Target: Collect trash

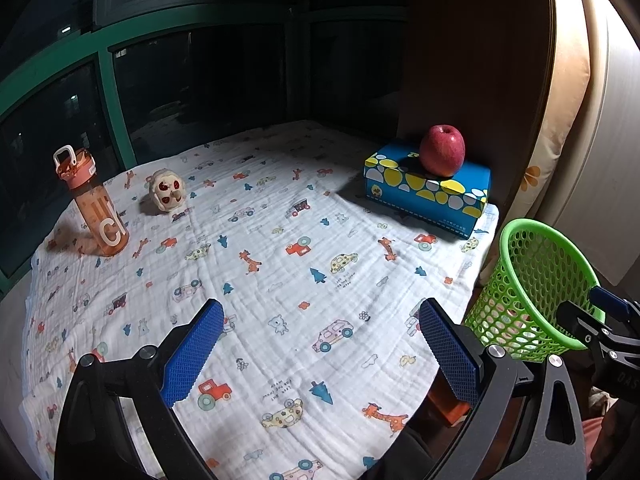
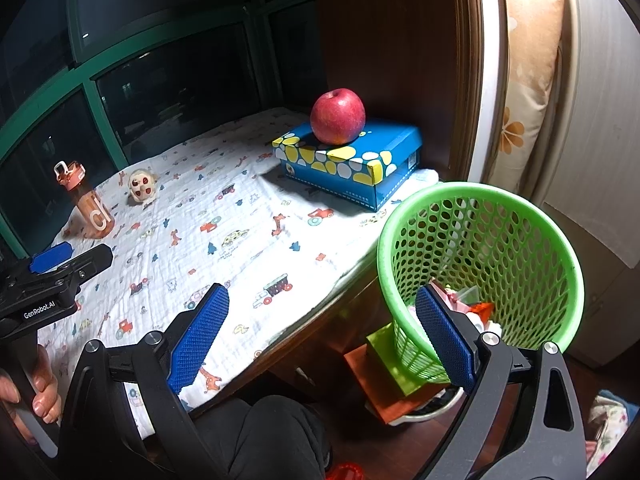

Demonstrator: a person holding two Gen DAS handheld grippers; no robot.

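A green mesh trash basket [image 2: 516, 216] stands off the table's right edge, with crumpled wrappers [image 2: 468, 304] inside; it also shows in the left wrist view [image 1: 532, 280]. My left gripper [image 1: 320, 352] is open and empty above the patterned tablecloth [image 1: 260, 264]. My right gripper [image 2: 320, 336] is open and empty, held over the table's right edge, its right finger [image 2: 444, 336] in front of the basket. The left gripper also shows in the right wrist view [image 2: 60, 268].
A red apple [image 1: 442, 150] sits on a blue tissue box [image 1: 424, 192] at the back right. An orange water bottle [image 1: 94, 208] and a small cream toy [image 1: 168, 190] stand at the back left. Dark windows lie behind, a wooden panel to the right.
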